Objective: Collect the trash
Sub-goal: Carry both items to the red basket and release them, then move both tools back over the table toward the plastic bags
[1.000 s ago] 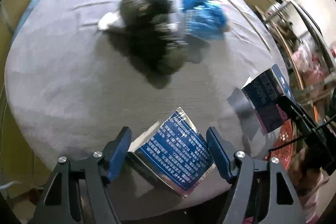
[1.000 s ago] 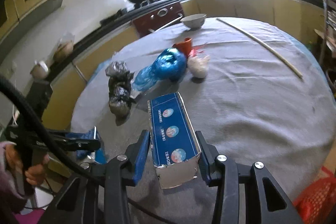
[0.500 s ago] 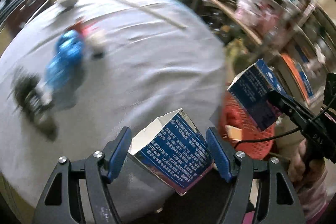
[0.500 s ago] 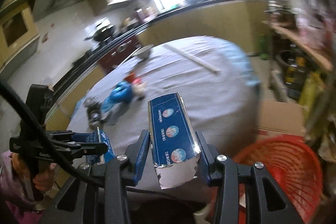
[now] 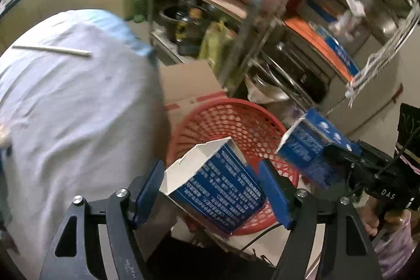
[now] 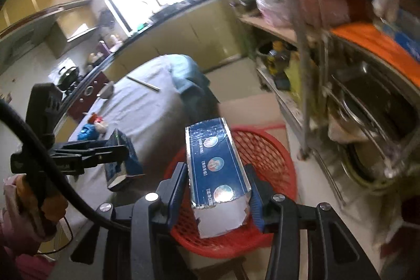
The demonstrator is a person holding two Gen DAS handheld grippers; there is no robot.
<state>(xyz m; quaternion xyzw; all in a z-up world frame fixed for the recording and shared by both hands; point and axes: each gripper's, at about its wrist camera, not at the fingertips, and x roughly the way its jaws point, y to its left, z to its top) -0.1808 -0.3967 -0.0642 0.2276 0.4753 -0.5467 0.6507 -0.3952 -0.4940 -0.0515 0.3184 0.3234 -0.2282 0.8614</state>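
Both cartons hang over the red mesh basket [image 5: 236, 117], so the drop is the step in hand. The left gripper [image 5: 212, 190] clamps a torn blue carton [image 5: 220, 183]; the right gripper [image 6: 218, 190], jaws opening, has its carton [image 6: 215, 164] between the pads. Release calls for staying inside the rim; the worktop [image 5: 78, 101] edge and metal shelf rack [image 5: 249, 49] stand near.

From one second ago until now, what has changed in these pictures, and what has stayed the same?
Both grippers swung away from the round table and now hang over the red basket on the floor. The left gripper carries its blue carton; the right gripper carries its own blue carton, and its jaws are opening slightly around it. Unchanged: nothing has been dropped, and the stick lies on the table.
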